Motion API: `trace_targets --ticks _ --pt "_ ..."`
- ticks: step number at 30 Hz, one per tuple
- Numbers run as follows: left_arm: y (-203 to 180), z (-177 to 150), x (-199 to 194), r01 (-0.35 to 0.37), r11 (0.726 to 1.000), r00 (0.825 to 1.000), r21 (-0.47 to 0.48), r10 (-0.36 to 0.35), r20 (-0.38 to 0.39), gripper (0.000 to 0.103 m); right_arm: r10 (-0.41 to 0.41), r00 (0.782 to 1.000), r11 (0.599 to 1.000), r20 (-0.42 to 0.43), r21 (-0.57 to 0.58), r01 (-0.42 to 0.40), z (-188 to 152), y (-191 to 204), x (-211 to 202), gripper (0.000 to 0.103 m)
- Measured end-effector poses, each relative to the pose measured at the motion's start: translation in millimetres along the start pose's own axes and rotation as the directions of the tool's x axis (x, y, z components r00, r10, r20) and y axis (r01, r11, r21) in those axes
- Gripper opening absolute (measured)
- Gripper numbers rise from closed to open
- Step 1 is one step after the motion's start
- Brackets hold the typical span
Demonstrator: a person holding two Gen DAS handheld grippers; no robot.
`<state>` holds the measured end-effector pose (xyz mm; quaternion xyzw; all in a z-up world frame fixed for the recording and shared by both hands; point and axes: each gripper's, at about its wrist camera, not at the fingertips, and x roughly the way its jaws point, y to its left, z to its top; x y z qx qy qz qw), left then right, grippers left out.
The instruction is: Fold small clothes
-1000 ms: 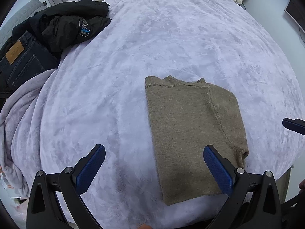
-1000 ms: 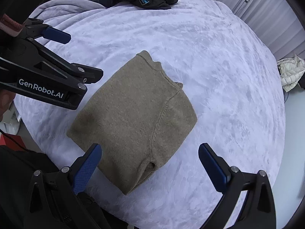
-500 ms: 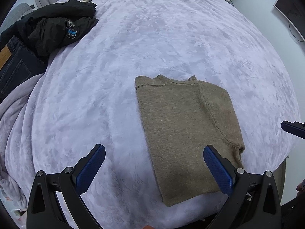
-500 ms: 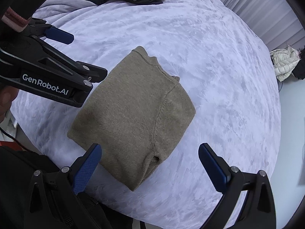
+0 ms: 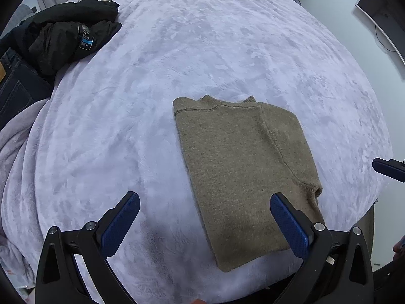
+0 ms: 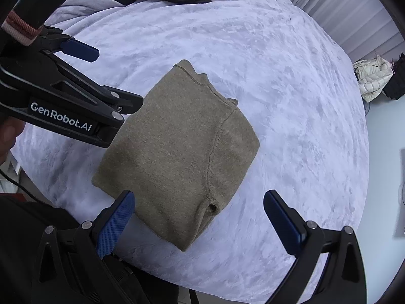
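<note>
Pale lilac plush bedding (image 5: 202,58) covers the bed, and the folded olive-brown knitted sweater (image 5: 243,167) lies on it near the front edge, squared into a compact rectangle with its collar edge away from the person. Both tools hang above it, touching nothing: the left gripper (image 5: 205,224) has its blue pads spread wide and empty, and the right gripper (image 6: 200,224) is equally agape and empty.

The fold looks finished or nearly so. If a last fold or a transfer comes next, it would be best done by pinching the near corners through all layers at once, so the bundle keeps its shape, and lifting both sides evenly. A small sleeve opening pokes out at the near right corner (image 6: 214,206); tucking it in first would tidy the packet.

How many layers lie underneath cannot be seen. A dark heap of black and denim clothes (image 5: 63,35) at the far left is cut off by the lens edge, and its count is unclear. The person's hands are mostly out of view.
</note>
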<state>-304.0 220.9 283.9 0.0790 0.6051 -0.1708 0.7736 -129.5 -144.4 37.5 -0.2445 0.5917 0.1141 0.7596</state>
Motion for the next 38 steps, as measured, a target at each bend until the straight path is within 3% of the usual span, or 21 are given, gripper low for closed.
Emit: trace_targets --ticks 22,30,38 --pt "-14 -4 6 0.102 0.995 0.995 -0.004 -0.102 0.006 0.103 -0.076 0.997 0.996 -0.028 -0.051 0.075 -6 4 -15 0.102" --pt "-21 -11 5 0.055 0.998 0.998 0.012 -0.055 -0.012 0.103 -0.045 0.999 0.998 0.000 -0.040 0.045 -10 6 -14 0.102" --pt "-33 -19 1 -0.039 0.998 0.998 -0.050 0.037 -0.044 0.103 0.046 0.996 0.996 0.079 -0.080 -0.040 -19 -3 -10 0.102"
